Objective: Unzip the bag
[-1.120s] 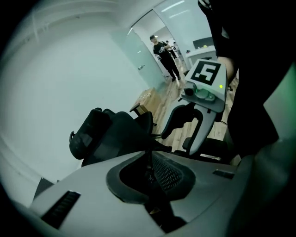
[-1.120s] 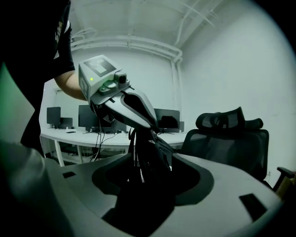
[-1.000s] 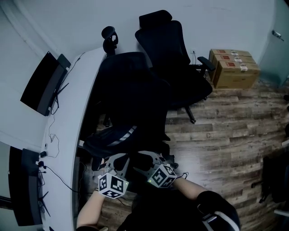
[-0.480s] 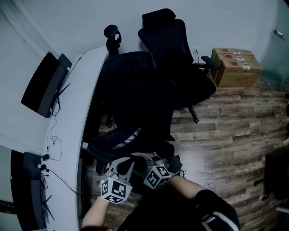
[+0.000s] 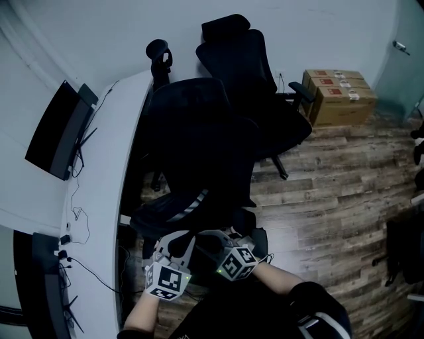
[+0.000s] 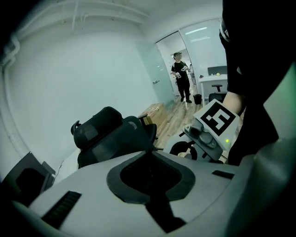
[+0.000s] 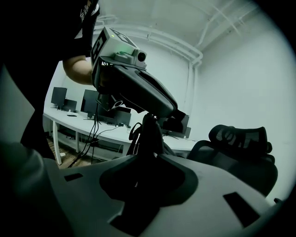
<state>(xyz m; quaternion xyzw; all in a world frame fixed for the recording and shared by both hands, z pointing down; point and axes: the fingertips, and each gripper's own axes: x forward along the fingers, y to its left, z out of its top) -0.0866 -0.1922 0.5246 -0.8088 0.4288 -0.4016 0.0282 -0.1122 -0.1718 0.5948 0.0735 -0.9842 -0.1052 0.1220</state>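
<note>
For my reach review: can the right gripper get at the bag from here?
Probably yes: the bag stands between the right gripper's closing jaws, with the left gripper pinching it above; nothing seems in the way.

No legible text in any view. Cardboard boxes (image 5: 338, 96): red-and-white labels, too small to read. Marker cubes (image 5: 165, 281) (image 5: 238, 263): black-and-white square codes only, no letters or numbers. Dark shirt (image 7: 85, 9), right gripper view: white print at top edge, cut off and illegible.
</note>
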